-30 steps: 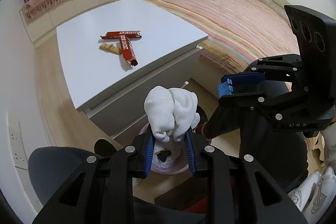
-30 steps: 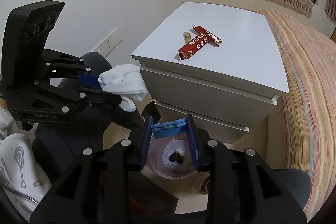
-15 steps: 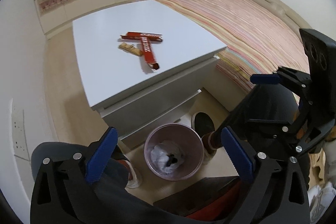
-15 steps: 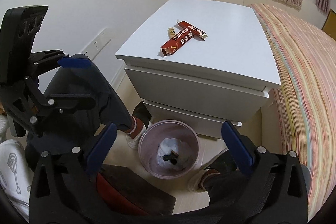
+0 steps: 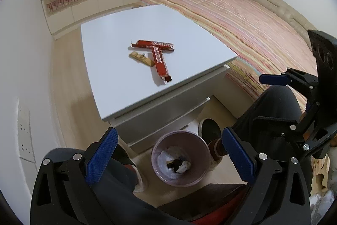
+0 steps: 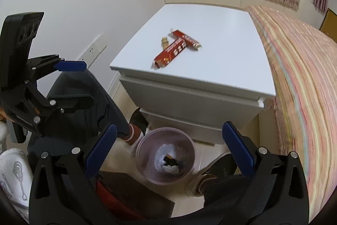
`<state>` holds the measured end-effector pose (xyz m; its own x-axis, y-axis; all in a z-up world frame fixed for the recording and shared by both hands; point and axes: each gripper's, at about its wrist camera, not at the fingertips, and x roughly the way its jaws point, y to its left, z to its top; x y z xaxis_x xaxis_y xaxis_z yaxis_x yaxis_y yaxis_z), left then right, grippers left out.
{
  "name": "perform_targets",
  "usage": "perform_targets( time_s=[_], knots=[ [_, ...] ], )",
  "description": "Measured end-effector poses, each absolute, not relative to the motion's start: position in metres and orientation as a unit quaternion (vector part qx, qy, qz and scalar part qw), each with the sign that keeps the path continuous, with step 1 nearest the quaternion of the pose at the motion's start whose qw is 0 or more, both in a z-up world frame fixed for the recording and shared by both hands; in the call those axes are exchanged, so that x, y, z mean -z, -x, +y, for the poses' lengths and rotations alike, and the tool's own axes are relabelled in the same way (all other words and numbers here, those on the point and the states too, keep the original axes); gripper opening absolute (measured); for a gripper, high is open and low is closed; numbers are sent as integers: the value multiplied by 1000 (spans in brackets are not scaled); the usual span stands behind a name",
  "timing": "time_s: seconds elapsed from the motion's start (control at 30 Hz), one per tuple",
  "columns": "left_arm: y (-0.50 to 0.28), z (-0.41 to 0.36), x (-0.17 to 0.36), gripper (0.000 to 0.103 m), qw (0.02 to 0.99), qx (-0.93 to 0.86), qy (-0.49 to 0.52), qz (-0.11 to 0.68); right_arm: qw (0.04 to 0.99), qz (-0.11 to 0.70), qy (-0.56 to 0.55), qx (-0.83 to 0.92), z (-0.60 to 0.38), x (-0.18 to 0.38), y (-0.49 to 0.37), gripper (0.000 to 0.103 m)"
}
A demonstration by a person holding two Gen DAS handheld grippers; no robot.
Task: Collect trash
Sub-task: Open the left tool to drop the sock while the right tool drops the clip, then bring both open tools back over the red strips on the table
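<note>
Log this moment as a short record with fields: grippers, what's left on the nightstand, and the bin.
left hand-held gripper: open, empty, above the bin
right hand-held gripper: open, empty, above the bin
nightstand: white top, two drawers
red wrappers: two, crossed in a T on the nightstand
tan piece: beside the wrappers, touching one
bin: on the floor in front of the drawers, holds white tissue and dark scraps
trash left to collect: wrappers and tan piece
</note>
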<state>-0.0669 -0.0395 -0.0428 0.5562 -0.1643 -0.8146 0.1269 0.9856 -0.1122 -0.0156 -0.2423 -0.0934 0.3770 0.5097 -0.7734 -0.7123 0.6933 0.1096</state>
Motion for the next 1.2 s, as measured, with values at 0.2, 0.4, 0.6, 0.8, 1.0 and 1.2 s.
perform_targets(
  time_s=[0.2,0.4,0.6,0.8,1.0,1.2],
  knots=[
    [45,-39,38,95,882,77,23,465,824,406,127,-375,-234,81,-10,99],
    [23,-36,37,95,880,70,27,470,824,396,140,-381,-221,72,-41,99],
    [-1,-33,42,95,876,64,38,476,819,393,154,-389,-207,75,-76,99],
    [-22,-31,55,95,870,56,50,487,806,398,169,-405,-190,88,-105,95],
    [-40,-30,69,95,864,53,61,498,789,411,181,-420,-175,106,-129,79],
    [-54,-30,79,80,859,56,69,505,780,415,183,-430,-164,119,-145,65]
  ],
)
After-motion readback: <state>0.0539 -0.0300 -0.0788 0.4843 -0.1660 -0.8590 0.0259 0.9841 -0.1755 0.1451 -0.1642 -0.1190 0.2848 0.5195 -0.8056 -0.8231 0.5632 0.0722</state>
